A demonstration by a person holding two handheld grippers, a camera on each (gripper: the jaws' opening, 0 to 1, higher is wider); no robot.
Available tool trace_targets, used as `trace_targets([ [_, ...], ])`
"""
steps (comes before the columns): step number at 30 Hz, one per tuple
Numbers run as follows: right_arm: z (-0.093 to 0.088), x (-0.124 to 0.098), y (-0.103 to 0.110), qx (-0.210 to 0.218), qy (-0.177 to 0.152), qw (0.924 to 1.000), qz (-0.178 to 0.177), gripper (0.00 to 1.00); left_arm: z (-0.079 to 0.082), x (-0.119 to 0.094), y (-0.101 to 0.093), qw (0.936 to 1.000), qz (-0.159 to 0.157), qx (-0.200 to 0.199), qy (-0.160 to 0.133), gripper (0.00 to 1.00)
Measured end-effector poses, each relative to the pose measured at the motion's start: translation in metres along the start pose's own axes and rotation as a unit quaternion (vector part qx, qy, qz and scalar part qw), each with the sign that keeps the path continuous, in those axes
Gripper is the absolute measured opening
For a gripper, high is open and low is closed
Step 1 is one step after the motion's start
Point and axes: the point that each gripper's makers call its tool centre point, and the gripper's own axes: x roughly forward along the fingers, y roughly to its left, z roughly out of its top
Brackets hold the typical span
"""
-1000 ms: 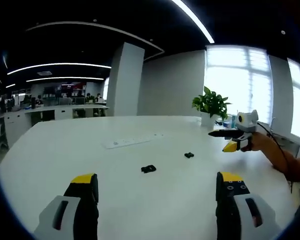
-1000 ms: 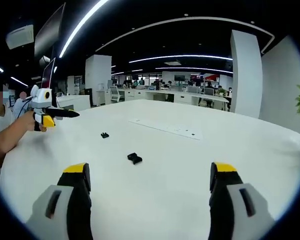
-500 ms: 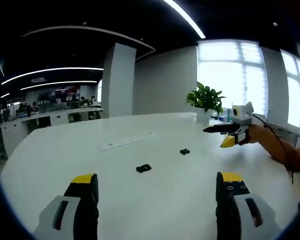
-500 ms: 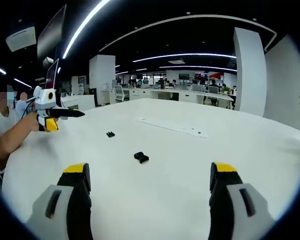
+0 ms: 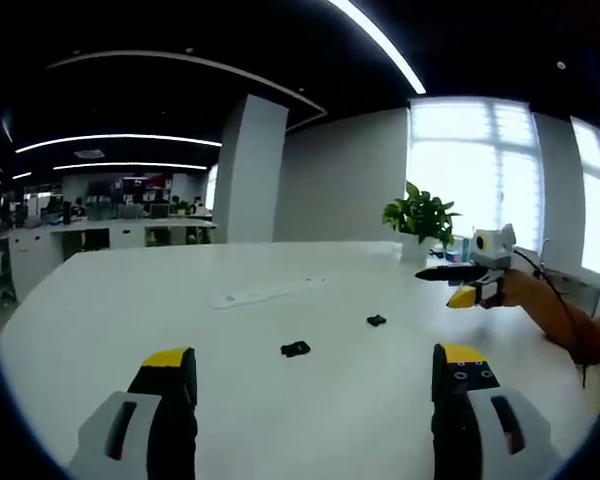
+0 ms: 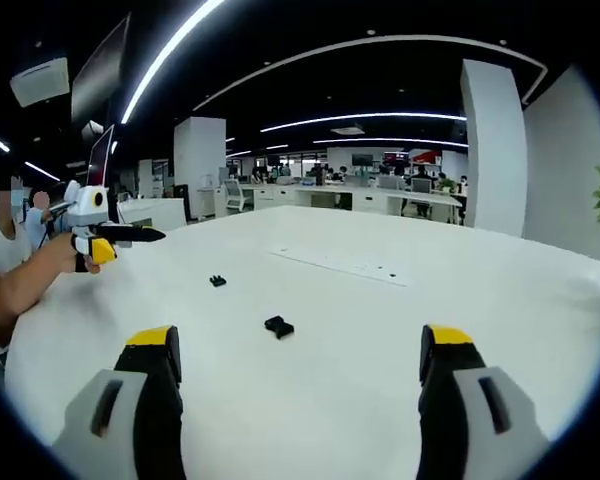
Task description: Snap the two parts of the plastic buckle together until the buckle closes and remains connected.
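Left gripper view: two small black plastic buckle parts [image 5: 295, 349] [image 5: 376, 321] are seen ahead of the parted jaws, ungrasped; each is best approached squarely, right gripper [image 6: 298, 345] likewise agape.

Dim ceiling with bright strip lights, window [image 5: 480, 170] glare, fisheye-bent edges.

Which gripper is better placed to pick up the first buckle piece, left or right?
Neither clearly. Both the left gripper and the right gripper are open, with the larger buckle piece lying ahead between each one's jaws. The smaller buckle piece sits off to the side, apart on the table.
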Motion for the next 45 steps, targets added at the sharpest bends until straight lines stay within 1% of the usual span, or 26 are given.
trace_targets([
  [1,0.001,0.000,0.001,0.002,-0.003,1.0000,0.001,1.00,-0.001,0.000,0.000,1.0000,-0.002,0.000,0.003,0.96],
  [2,0.002,0.000,0.001,0.002,-0.004,1.0000,0.002,1.00,-0.002,0.001,0.000,1.0000,-0.003,0.001,0.005,0.95],
  [5,-0.002,0.001,0.002,-0.004,0.002,1.0000,0.005,1.00,-0.004,0.001,-0.001,0.9999,-0.005,0.003,0.009,0.97],
  [7,-0.005,0.001,0.005,-0.006,0.008,0.9999,0.010,1.00,-0.005,0.000,-0.002,0.9999,-0.006,0.000,0.008,0.99],
  [10,-0.007,0.002,0.009,-0.012,0.013,0.9997,0.017,1.00,-0.006,-0.001,-0.003,0.9999,-0.008,-0.001,0.009,0.99],
  [14,-0.011,0.004,0.009,-0.017,0.019,0.9995,0.017,0.99,-0.008,0.000,-0.004,0.9999,-0.007,0.002,0.011,0.99],
  [22,-0.016,0.009,0.012,-0.031,0.024,0.9991,0.013,0.96,-0.016,0.006,-0.015,0.9985,-0.019,0.041,0.030,0.99],
  [24,-0.019,0.011,0.013,-0.031,0.028,0.9990,0.016,0.96,-0.018,0.011,-0.014,0.9984,-0.022,0.040,0.031,0.99],
  [26,-0.022,0.012,0.014,-0.038,0.035,0.9986,0.014,0.96,-0.022,0.014,-0.010,0.9982,-0.022,0.039,0.039,0.99],
  [29,-0.021,0.014,0.011,-0.035,0.030,0.9989,0.008,0.96,-0.026,0.015,-0.003,0.9985,-0.016,0.033,0.041,0.99],
  [30,-0.021,0.016,0.010,-0.032,0.024,0.9992,0.003,0.94,-0.024,0.015,0.001,0.9989,-0.009,0.029,0.036,0.99],
  [31,-0.023,0.019,0.011,-0.031,0.025,0.9992,0.004,0.93,-0.021,0.016,0.007,0.9993,0.002,0.024,0.029,0.99],
  [33,-0.028,0.021,0.013,-0.032,0.033,0.9989,0.006,0.92,-0.020,0.016,0.010,0.9995,-0.001,0.018,0.027,0.99],
  [34,-0.029,0.022,0.013,-0.033,0.035,0.9988,0.007,0.91,-0.018,0.017,0.010,0.9996,-0.008,0.007,0.025,0.99],
  [37,-0.028,0.023,0.015,-0.028,0.033,0.9990,0.011,0.91,-0.016,0.022,0.013,0.9997,-0.011,0.005,0.020,0.99],
  [38,-0.028,0.023,0.016,-0.026,0.033,0.9990,0.013,0.91,-0.015,0.025,0.014,0.9997,-0.011,0.014,0.016,0.99],
  [39,-0.028,0.023,0.016,-0.026,0.033,0.9990,0.015,0.91,-0.008,0.028,0.018,0.9991,-0.002,0.041,-0.003,0.99],
  [40,-0.027,0.024,0.016,-0.026,0.031,0.9991,0.014,0.91,-0.004,0.030,0.022,0.9973,0.011,0.071,-0.015,0.99],
  [41,-0.026,0.025,0.015,-0.023,0.028,0.9993,0.013,0.91,-0.008,0.033,0.023,0.9967,0.013,0.080,0.000,0.99],
  [42,-0.027,0.026,0.015,-0.020,0.028,0.9993,0.012,0.90,-0.009,0.036,0.022,0.9979,0.008,0.063,0.004,0.99],
  [43,-0.029,0.026,0.014,-0.016,0.031,0.9993,0.011,0.89,-0.010,0.038,0.014,0.9993,-0.010,0.035,0.005,0.99],
  [44,-0.028,0.025,0.014,-0.015,0.030,0.9994,0.010,0.88,-0.012,0.039,0.010,0.9993,-0.019,0.029,0.009,0.99],
  [45,-0.026,0.024,0.014,-0.011,0.026,0.9995,0.011,0.88,-0.015,0.040,0.010,0.9989,-0.017,0.039,0.021,0.99],
])
